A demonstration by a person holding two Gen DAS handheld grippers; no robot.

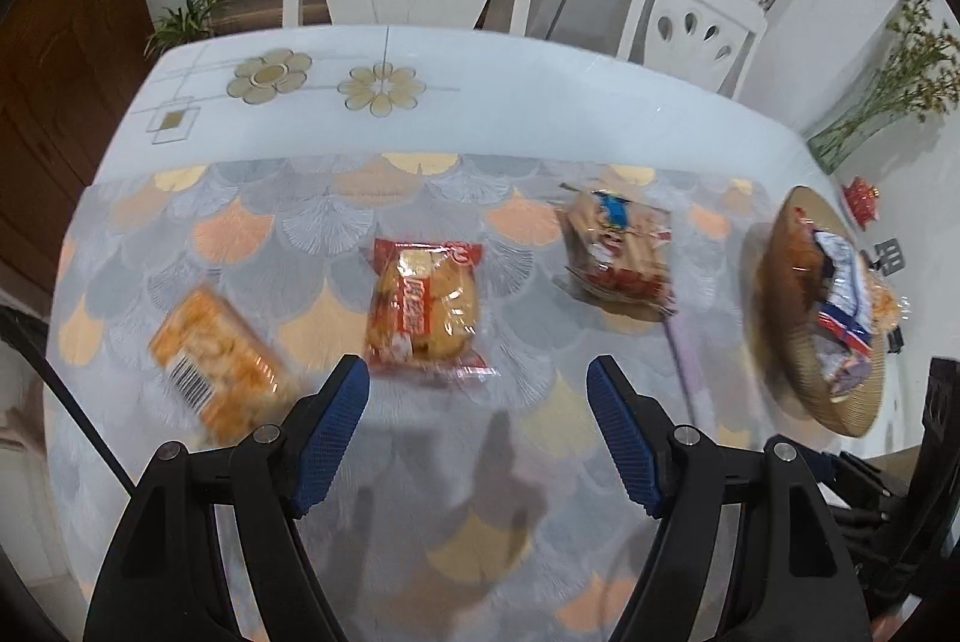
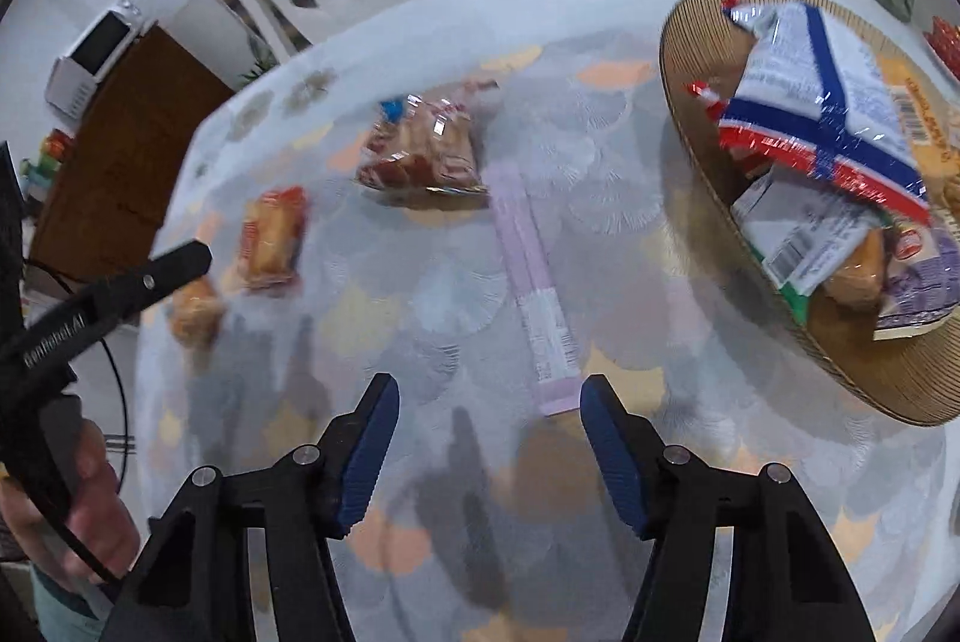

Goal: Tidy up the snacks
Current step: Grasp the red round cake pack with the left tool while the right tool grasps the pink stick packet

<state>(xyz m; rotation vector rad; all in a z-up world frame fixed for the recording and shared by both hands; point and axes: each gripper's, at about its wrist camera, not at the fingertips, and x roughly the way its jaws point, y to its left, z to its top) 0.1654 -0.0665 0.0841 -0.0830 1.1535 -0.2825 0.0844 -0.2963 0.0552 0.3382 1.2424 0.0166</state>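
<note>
A: Snacks across the patterned tablecloth [image 1: 456,462], left wrist view first. At nine o'clock, orange packet [image 1: 219,363], blurred, barcode up, lettering unreadable. Near centre, red-edged bun packet [image 1: 423,306], flat on the cloth just ahead of the left gripper [image 1: 477,384]. At one o'clock, clear biscuit bag [image 1: 618,246] with a blue mark, contents smeared by motion. At three o'clock, woven basket [image 1: 840,390], tilted by the lens, holding several wrappers; far edge cut off.

B: Jaws there?

A: Spread wide, blue pads [image 1: 336,426] bare, nothing between them. Hovering above the cloth, apart from every packet.

B: Now the right wrist view, same order.

A: At nine o'clock, the other tool's black finger poking in, held by a hand [image 2: 90,510] partly cropped at the frame edge. At ten o'clock, the orange packet [image 2: 192,312] and bun packet [image 2: 270,240], both too blurred to read. At eleven o'clock, the biscuit bag [image 2: 426,156]. Centre, long pale lilac stick pack [image 2: 531,270], lying flat, near end just beside the right-hand pad. At two o'clock, the basket [image 2: 690,102], with a white, blue and red wrapper [image 2: 822,102] on top; lower packets mostly hidden beneath it.

B: Right gripper [image 2: 489,402]?

A: Parted too, gripping nothing.
</note>
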